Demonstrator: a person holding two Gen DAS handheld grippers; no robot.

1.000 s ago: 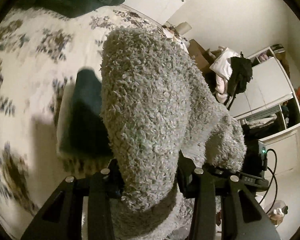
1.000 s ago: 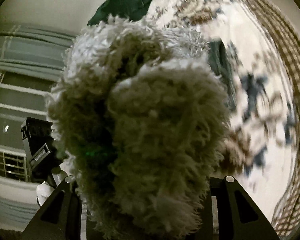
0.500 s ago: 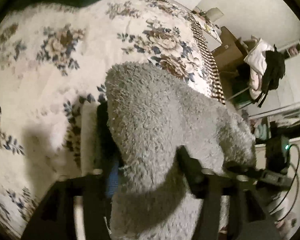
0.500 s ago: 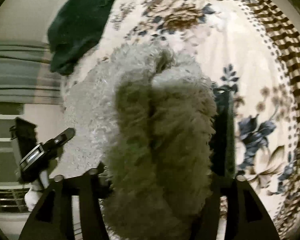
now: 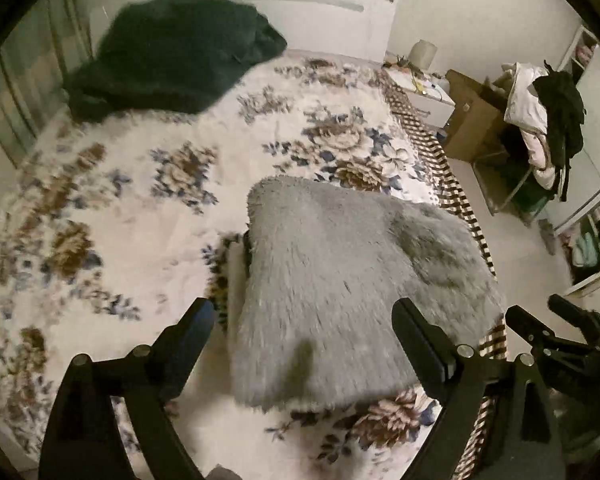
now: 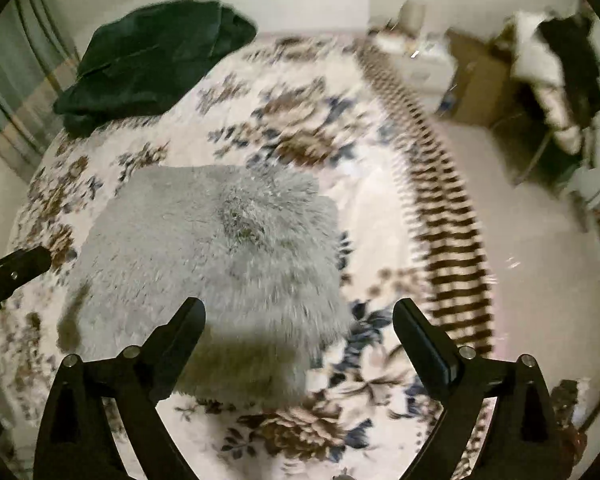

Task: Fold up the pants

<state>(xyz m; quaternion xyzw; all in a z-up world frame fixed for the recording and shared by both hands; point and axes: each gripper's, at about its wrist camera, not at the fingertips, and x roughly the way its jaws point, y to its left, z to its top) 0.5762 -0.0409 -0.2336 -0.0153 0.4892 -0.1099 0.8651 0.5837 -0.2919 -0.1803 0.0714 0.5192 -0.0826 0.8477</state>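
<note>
A: Where do the pants [image 5: 340, 280] lie?
B: Folded on the bed [image 5: 140, 220], below both grippers.
A: The grippers?
B: The left gripper [image 5: 304, 316] and right gripper [image 6: 300, 316] are opening, nothing between them; the left sits more squarely over.

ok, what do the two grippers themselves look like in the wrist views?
Both match: the left gripper and right gripper are matte black, each with two flat tapered fingers on triangular cut-out brackets with round silver screw heads. No cables, markings, hands or sleeves show.
</note>
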